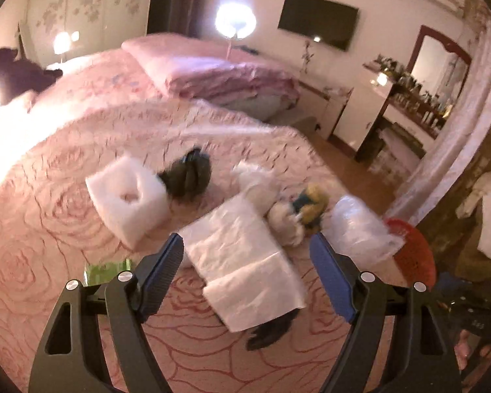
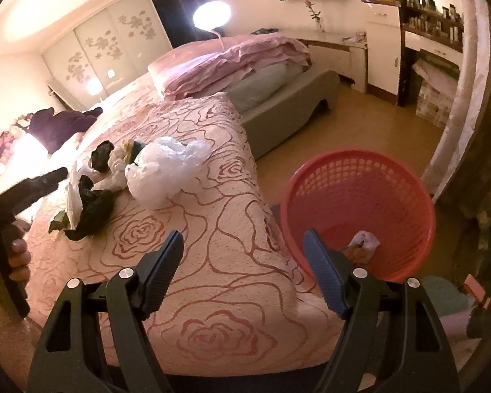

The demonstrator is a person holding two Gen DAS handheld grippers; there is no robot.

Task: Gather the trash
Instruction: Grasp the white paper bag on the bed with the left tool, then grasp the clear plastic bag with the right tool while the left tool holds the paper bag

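On the rose bedspread [image 2: 212,229]: trash in a loose cluster — white foam block [image 1: 127,199], flat white sheet [image 1: 242,262], black bags [image 2: 93,214], clear plastic bag [image 2: 162,170]. Left gripper [image 1: 247,262] jaws wide apart over the sheet, nothing held. Right gripper [image 2: 244,262] spread wide, empty. Red basket [image 2: 360,177] on floor beside bed, crumpled scrap [image 2: 365,240] inside.

This is a home bedroom. A bed [image 1: 81,229] with a rose-patterned pink cover fills it, folded quilts [image 1: 219,72] piled at one end. A flower-decorated wardrobe [image 2: 111,49], wall television [image 1: 317,21] and cluttered dressing table [image 1: 409,104] line the walls.
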